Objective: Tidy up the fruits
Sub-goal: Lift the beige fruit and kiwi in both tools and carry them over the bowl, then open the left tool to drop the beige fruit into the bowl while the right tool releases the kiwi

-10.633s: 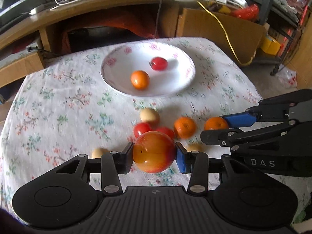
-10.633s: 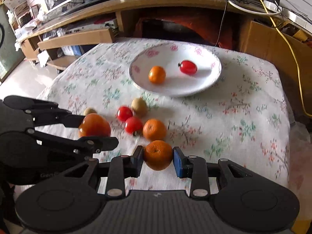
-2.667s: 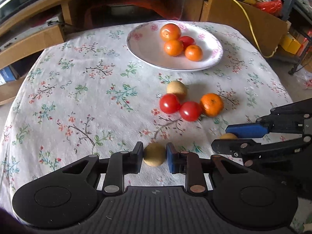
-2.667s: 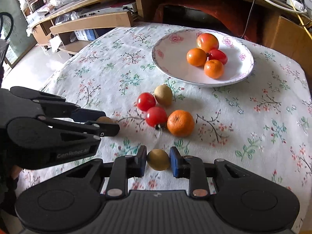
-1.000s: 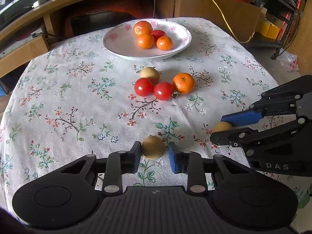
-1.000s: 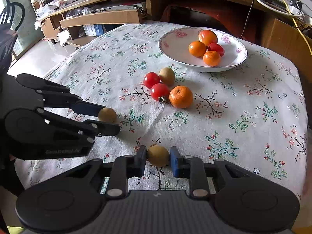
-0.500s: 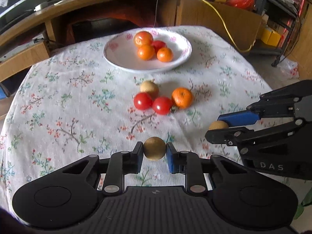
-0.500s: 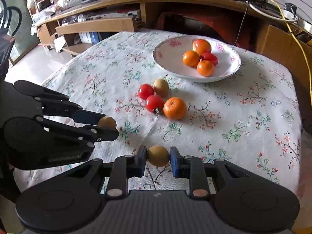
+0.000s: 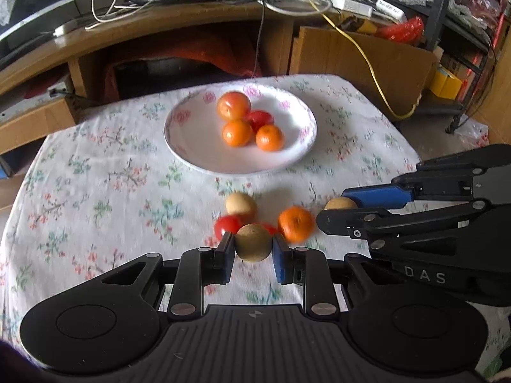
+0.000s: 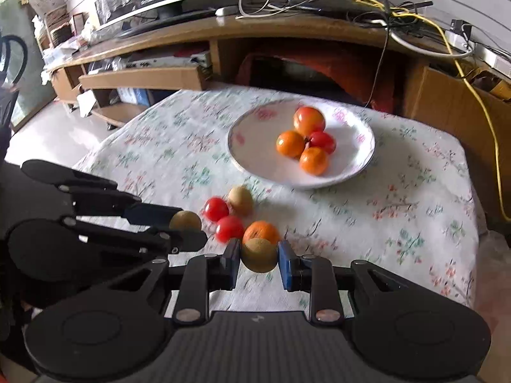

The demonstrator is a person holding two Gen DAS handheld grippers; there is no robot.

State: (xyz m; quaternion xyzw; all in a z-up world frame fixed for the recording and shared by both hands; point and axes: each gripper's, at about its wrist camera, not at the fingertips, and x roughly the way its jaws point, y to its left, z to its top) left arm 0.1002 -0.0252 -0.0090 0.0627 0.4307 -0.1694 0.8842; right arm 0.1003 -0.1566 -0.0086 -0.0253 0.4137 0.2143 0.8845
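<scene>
My left gripper is shut on a small tan-brown fruit, lifted above the flowered tablecloth. My right gripper is shut on a second tan-brown fruit, also off the cloth. Each gripper shows in the other's view, the right gripper at the right edge and the left gripper at the left. Farther back stands a white plate with an apple, two oranges and a red tomato. Between plate and grippers lie a third tan fruit, two tomatoes and an orange.
A wooden desk with cables and a monitor runs behind the table. A cardboard box and a yellow cable stand at the back right. Metal shelving fills the far right. The cloth's left half carries no fruit.
Both grippers have risen and moved toward the plate, each carrying its tan fruit. The loose fruits now sit just ahead of the fingertips, and the plate looks nearer.
</scene>
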